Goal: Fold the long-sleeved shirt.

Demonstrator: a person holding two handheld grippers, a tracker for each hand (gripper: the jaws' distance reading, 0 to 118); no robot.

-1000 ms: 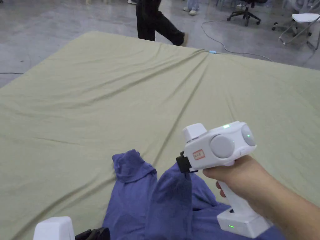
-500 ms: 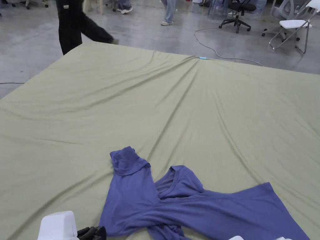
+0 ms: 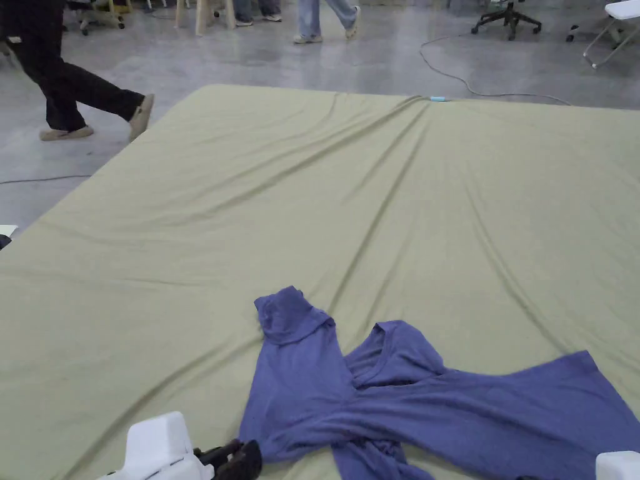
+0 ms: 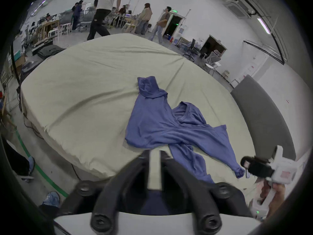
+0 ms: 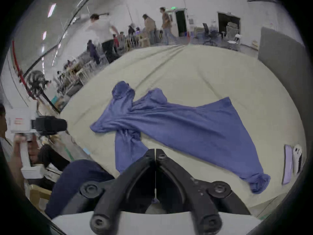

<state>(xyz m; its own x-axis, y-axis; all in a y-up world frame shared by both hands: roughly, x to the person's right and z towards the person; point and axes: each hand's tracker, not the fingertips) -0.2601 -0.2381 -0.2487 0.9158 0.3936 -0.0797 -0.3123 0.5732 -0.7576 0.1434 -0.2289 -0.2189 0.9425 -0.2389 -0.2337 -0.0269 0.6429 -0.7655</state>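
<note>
A blue long-sleeved shirt (image 3: 437,412) lies rumpled and twisted on the green sheet (image 3: 312,206), near its front edge. One sleeve (image 3: 287,319) points away from me, and the body spreads to the right. My left gripper (image 3: 240,456) is at the bottom left, just short of the shirt's near corner. In the left gripper view the left gripper (image 4: 155,151) stands slightly open, with nothing between the jaws and the shirt (image 4: 169,128) ahead. In the right gripper view the right gripper (image 5: 155,149) is shut and empty, above a sleeve of the shirt (image 5: 186,125).
A phone (image 5: 297,157) and a flat lavender item (image 5: 287,164) lie on the sheet to the right of the shirt. A grey panel (image 4: 264,111) stands along the right side. People (image 3: 69,75) walk on the floor beyond the far edge, near a cable (image 3: 475,87).
A second ago my right gripper held part of the shirt up; it has let go and drawn back to the bottom right. The shirt now lies spread on the sheet. A person behind walked left.
</note>
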